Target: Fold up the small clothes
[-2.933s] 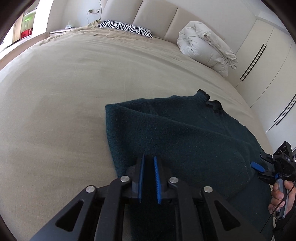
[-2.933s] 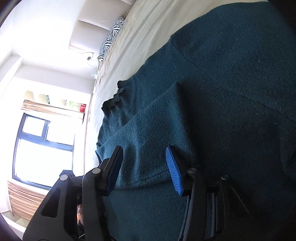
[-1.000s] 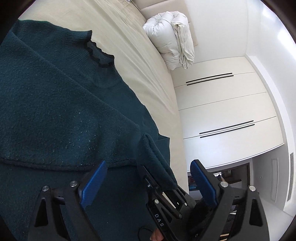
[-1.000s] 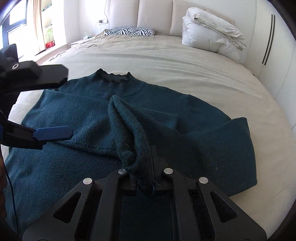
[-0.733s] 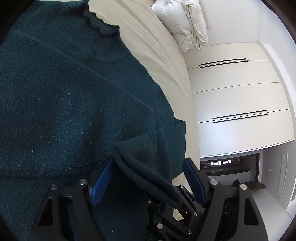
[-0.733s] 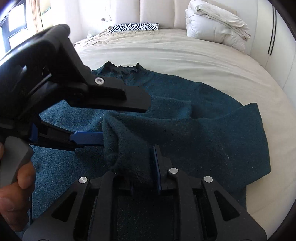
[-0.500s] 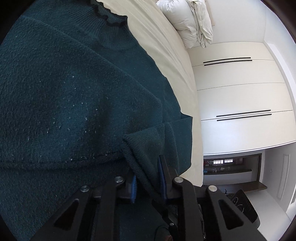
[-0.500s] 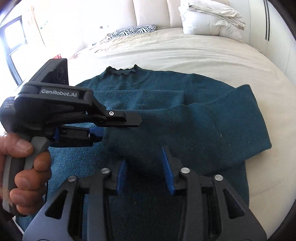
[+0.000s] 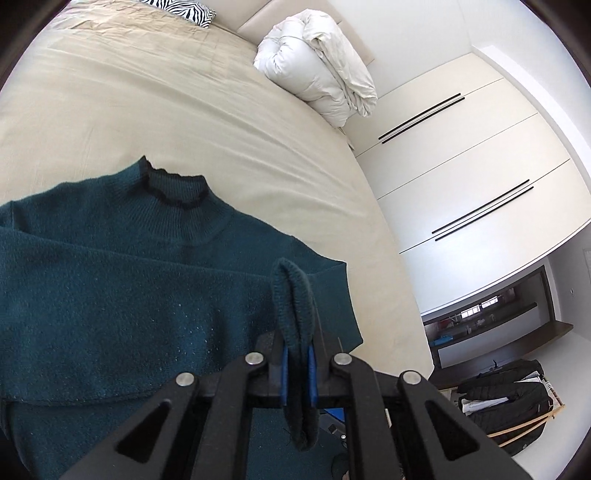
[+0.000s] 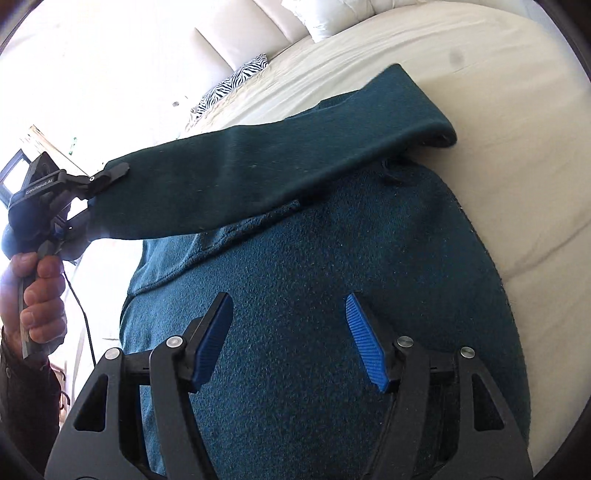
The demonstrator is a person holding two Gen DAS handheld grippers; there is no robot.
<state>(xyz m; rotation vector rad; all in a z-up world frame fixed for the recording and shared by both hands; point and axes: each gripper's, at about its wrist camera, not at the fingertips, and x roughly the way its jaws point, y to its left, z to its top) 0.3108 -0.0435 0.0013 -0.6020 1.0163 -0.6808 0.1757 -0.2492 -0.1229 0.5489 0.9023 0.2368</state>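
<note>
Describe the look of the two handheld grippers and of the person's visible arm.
Both the left gripper and the right gripper are matte black frames with triangular cut-outs, silver bolts and ribbed blue pads on the fingers. The left one carries white lettering and a thin black cable. A dark sleeve covers the wrist.

Beige bed sheet (image 9: 155, 96) spread flat, with zebra-print pillow (image 9: 186, 9) at the far end, rolled white duvet (image 9: 317, 62) against padded headboard (image 9: 258, 18), white wardrobe doors (image 9: 461, 177) alongside, dark clothing (image 9: 506, 398) heaped near the floor.
</note>
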